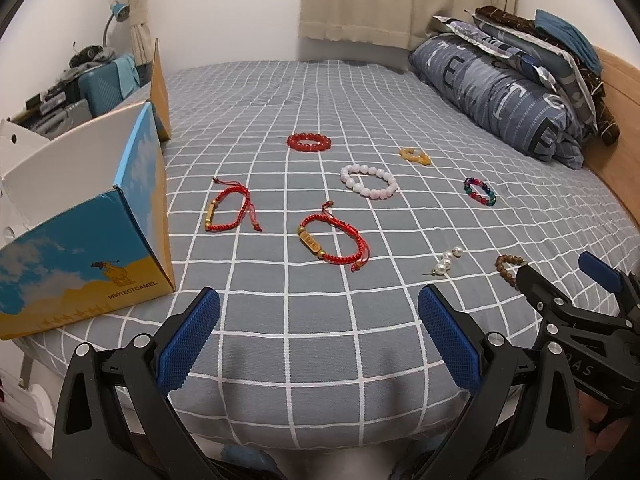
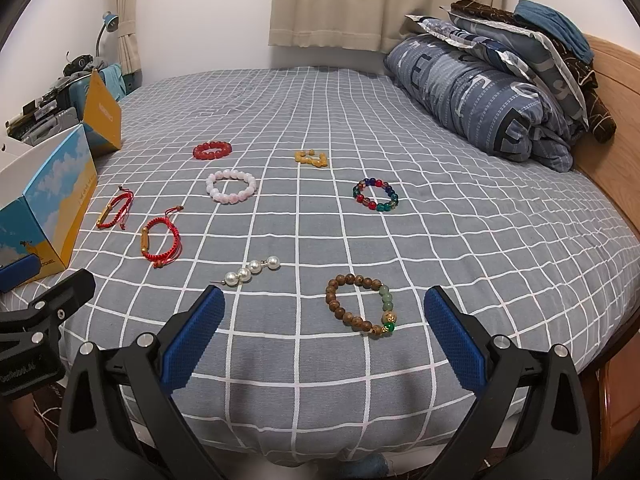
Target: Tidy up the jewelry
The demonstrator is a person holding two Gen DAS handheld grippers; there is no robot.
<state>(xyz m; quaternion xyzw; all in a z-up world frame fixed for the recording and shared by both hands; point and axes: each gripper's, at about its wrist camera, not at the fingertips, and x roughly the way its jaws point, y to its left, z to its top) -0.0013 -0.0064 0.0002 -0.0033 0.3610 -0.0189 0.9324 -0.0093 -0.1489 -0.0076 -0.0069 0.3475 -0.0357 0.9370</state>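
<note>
Several pieces of jewelry lie on the grey checked bed [image 1: 320, 360]: a red bead bracelet [image 1: 309, 142], a white bead bracelet [image 1: 368, 181], two red cord bracelets [image 1: 228, 210] [image 1: 333, 241], a yellow piece [image 1: 416, 156], a multicolour bead bracelet [image 1: 480, 192], a pearl earring [image 1: 447, 262] and a brown wooden bead bracelet [image 2: 360, 304]. An open blue-and-yellow box [image 1: 88, 248] stands at the left. My left gripper [image 1: 320, 336] is open and empty at the bed's near edge. My right gripper [image 2: 324, 332] is open and empty, just short of the wooden bracelet.
A folded blue quilt and pillows [image 1: 512, 80] are stacked at the far right by the wooden headboard [image 1: 616, 120]. A cluttered desk with a lamp [image 1: 116, 16] stands at the left. Curtains [image 1: 380, 0] hang behind the bed.
</note>
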